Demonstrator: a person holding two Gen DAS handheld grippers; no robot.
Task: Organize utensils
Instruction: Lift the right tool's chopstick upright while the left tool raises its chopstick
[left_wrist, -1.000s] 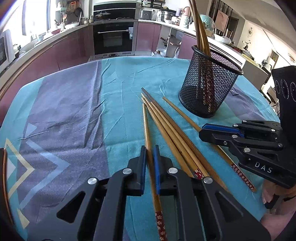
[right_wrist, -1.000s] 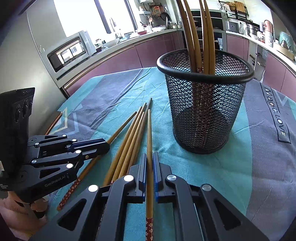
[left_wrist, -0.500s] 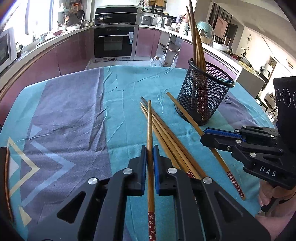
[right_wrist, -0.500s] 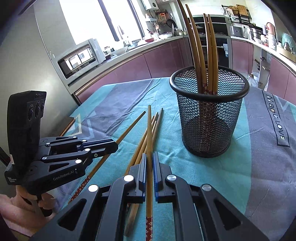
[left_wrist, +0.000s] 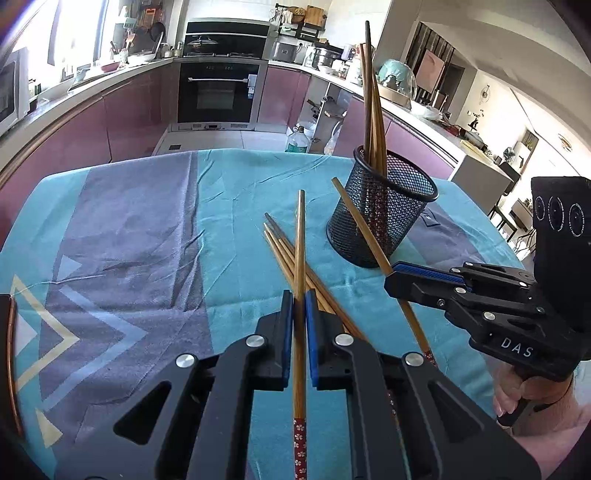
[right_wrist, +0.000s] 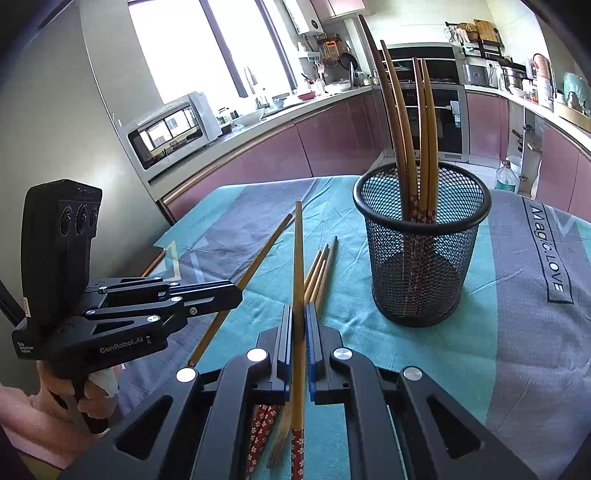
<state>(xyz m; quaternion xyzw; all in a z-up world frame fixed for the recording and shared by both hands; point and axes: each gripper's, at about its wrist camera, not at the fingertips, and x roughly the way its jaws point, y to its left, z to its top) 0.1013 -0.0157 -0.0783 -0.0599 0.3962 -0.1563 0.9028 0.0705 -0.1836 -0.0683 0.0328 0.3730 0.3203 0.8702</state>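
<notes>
My left gripper (left_wrist: 300, 295) is shut on a wooden chopstick (left_wrist: 300, 236) with a red flowered end, held above the cloth and pointing forward. My right gripper (right_wrist: 298, 312) is shut on another chopstick (right_wrist: 297, 251), also lifted. It shows in the left wrist view (left_wrist: 397, 269) holding its chopstick (left_wrist: 354, 218) slanted in front of the holder. A black mesh holder (left_wrist: 384, 214) stands on the table with several chopsticks upright in it; it also shows in the right wrist view (right_wrist: 421, 243). Several loose chopsticks (left_wrist: 280, 247) lie on the cloth below both grippers, also visible in the right wrist view (right_wrist: 321, 266).
The table is covered by a teal and grey cloth (left_wrist: 147, 236). The left gripper appears at the left of the right wrist view (right_wrist: 232, 293). Kitchen cabinets and an oven (left_wrist: 218, 92) stand beyond the table's far edge. A microwave (right_wrist: 173, 129) sits on the counter.
Both grippers have risen from the table, each lifting its chopstick clear of the pile. The holder now looks farther away in both views.
</notes>
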